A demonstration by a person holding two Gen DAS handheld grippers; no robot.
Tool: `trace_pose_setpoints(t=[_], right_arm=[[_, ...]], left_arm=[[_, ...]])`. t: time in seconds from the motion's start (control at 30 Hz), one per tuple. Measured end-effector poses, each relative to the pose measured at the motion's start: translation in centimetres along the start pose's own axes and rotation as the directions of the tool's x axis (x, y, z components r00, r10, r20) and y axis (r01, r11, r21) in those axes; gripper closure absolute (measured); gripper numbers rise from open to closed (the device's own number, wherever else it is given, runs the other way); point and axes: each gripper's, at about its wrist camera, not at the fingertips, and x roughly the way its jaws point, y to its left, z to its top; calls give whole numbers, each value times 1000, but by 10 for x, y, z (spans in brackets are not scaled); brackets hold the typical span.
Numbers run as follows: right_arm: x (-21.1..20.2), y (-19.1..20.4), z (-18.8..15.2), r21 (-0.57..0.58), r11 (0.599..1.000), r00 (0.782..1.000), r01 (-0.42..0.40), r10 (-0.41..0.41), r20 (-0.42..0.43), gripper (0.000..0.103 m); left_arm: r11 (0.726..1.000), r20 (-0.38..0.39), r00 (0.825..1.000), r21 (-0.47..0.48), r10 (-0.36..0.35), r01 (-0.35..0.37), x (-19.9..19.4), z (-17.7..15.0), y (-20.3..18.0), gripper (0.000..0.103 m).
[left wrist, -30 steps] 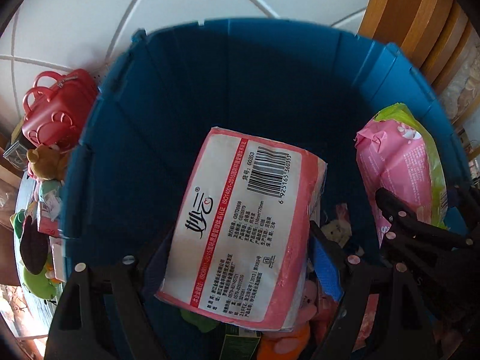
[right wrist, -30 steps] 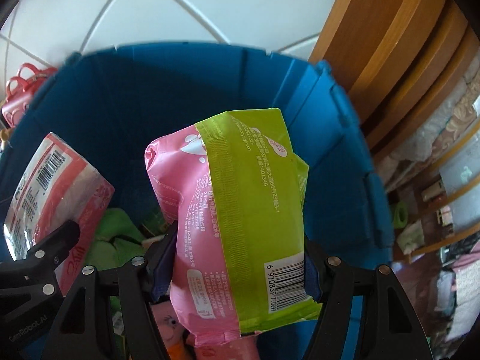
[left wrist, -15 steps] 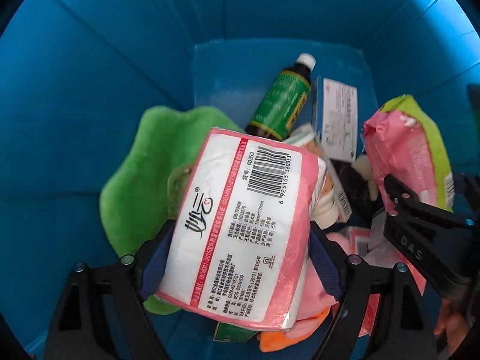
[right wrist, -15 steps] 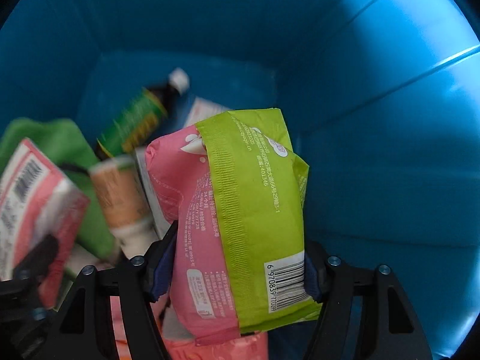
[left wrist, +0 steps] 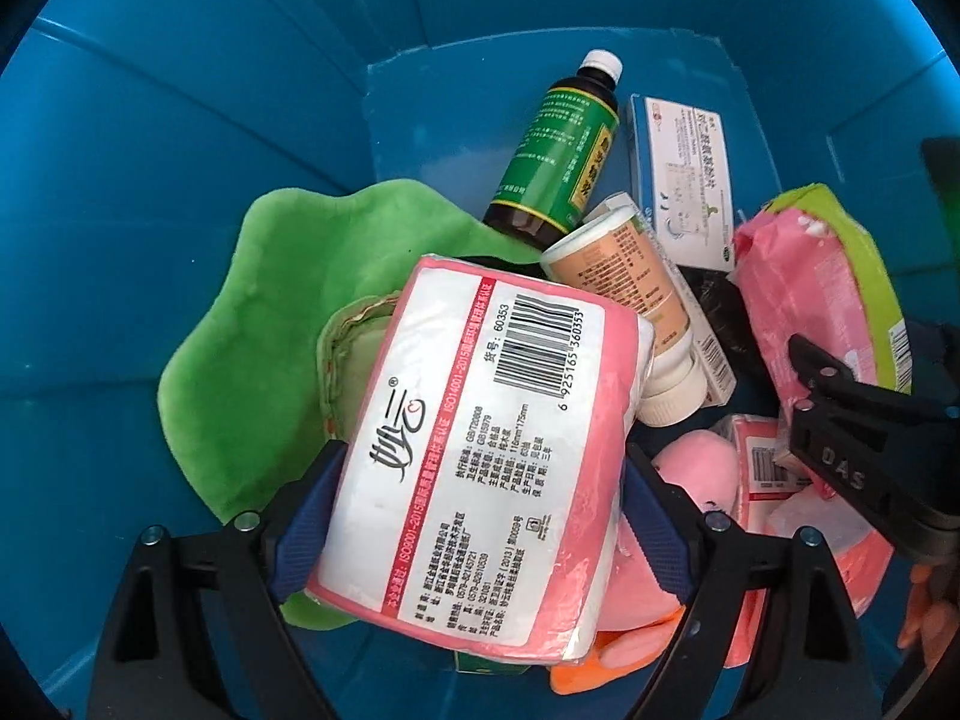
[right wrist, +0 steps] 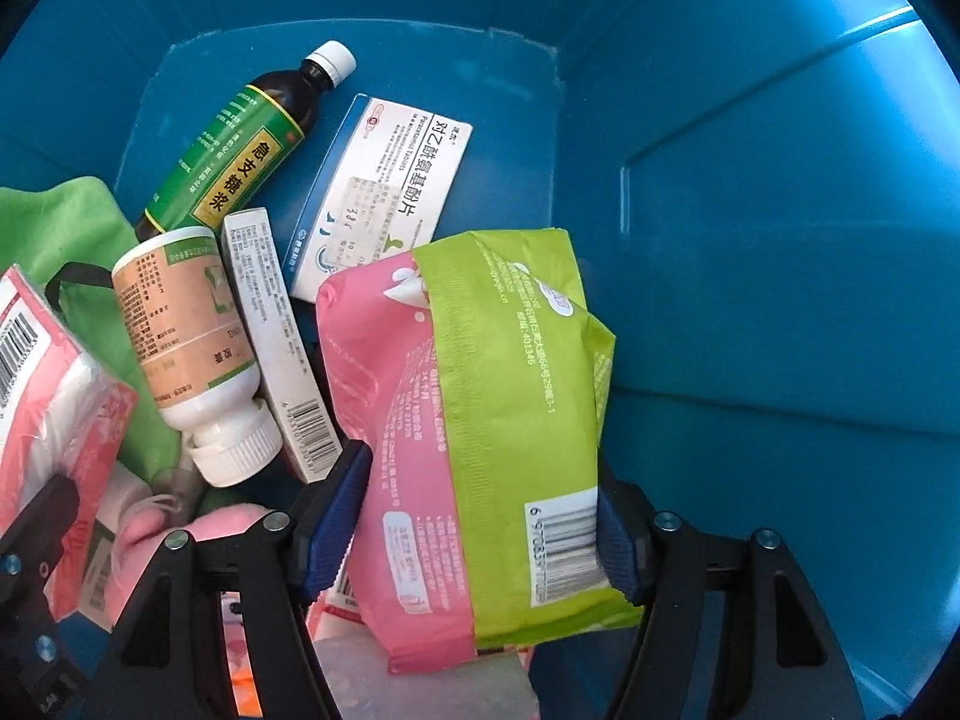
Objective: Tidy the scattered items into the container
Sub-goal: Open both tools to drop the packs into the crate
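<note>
Both grippers reach down inside the blue bin (left wrist: 150,180). My left gripper (left wrist: 477,504) grips a pink-and-white tissue pack (left wrist: 480,450) with a barcode; its jaws are opening, though both pads still touch the pack's sides. My right gripper (right wrist: 477,522) grips a pink-and-green wipes pack (right wrist: 480,420); its jaws are opening too, pads still on the pack. The left wrist view shows that pack (left wrist: 822,294) at the right. Both packs hang just above the items on the bin floor (right wrist: 750,240).
On the bin floor lie a dark bottle with a green label (left wrist: 555,150), a white medicine box (left wrist: 681,168), a white bottle with a peach label (left wrist: 630,300), a green plush piece (left wrist: 270,330) and a pink soft toy (left wrist: 696,468). Blue walls close in all round.
Both grippers have dropped from above the bin's rim to deep inside it, tilting more steeply downward. The floor outside is gone from view. Each pack sits between its jaws as before.
</note>
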Motion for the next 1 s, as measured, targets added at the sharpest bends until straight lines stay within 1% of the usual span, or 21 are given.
trace_pose_setpoints(t=[0.03, 0.1, 0.13, 0.27, 0.3, 0.37, 0.43, 0.5, 0.53, 0.6, 0.63, 0.7, 0.73, 0.77, 0.8, 0.9, 1.0], right_arm=[[-2, -1, -2, 2, 1000, 1000, 2, -2, 5, 30], [-9, -4, -6, 4, 1000, 1000, 10, -10, 16, 21], [-12, -6, -9, 6, 1000, 1000, 13, -13, 22, 19], [-28, -14, -23, 0, 1000, 999, 24, -24, 46, 11], [-32, -15, -26, -3, 1000, 998, 25, -25, 52, 10], [-45, -5, -20, -12, 1000, 998, 24, -23, 60, 9], [-54, -3, -26, -17, 1000, 997, 24, -22, 73, 8], [-68, 3, -15, -18, 1000, 996, 25, -23, 83, 7], [-72, 5, -16, -18, 1000, 996, 24, -22, 86, 7], [-78, 4, -19, -20, 999, 995, 25, -23, 93, 7], [-79, 3, -14, -23, 999, 995, 29, -26, 97, 6], [-75, 1, -3, -29, 999, 994, 33, -30, 104, 6], [-71, 1, 3, -31, 999, 994, 33, -30, 106, 6], [-66, 1, 10, -31, 999, 994, 32, -29, 108, 5], [-64, 1, 13, -30, 999, 994, 33, -29, 109, 5], [-69, 0, 12, -27, 999, 992, 39, -35, 118, 4], [-76, 0, 12, -28, 999, 991, 37, -33, 129, 4]], left_arm=[[1000, -3, 1000, 5, 5, -5, 0, 0, -1, 15], [1000, -2, 1000, 14, 10, -10, -2, -1, -4, 15], [1000, 6, 1000, 16, 9, -9, -4, -1, -4, 15], [1000, 62, 998, 10, 1, -2, -19, 0, -4, 15], [1000, 78, 997, 8, -3, 2, -23, 0, -4, 14], [1000, 109, 994, 7, -8, 7, -31, -1, -4, 13], [1000, 144, 990, 9, -7, 6, -40, -3, -3, 13], [1000, 177, 984, 10, 0, -1, -47, -3, -3, 12], [1000, 191, 982, 6, -1, 0, -51, -3, -2, 11], [1000, 216, 976, -20, -19, 24, -58, -4, 3, 10], [998, 236, 971, -43, -30, 42, -62, -3, 7, 10], [993, 284, 955, -58, -86, 107, -74, -3, 12, 10], [992, 302, 949, -58, -90, 113, -78, -3, 12, 10], [994, 309, 949, -57, -70, 92, -79, -3, 12, 10], [996, 301, 952, -53, -50, 69, -78, -2, 10, 10], [996, 252, 966, -59, -53, 70, -70, 1, 10, 10], [998, 252, 968, -55, -16, 31, -71, 2, 9, 10]])
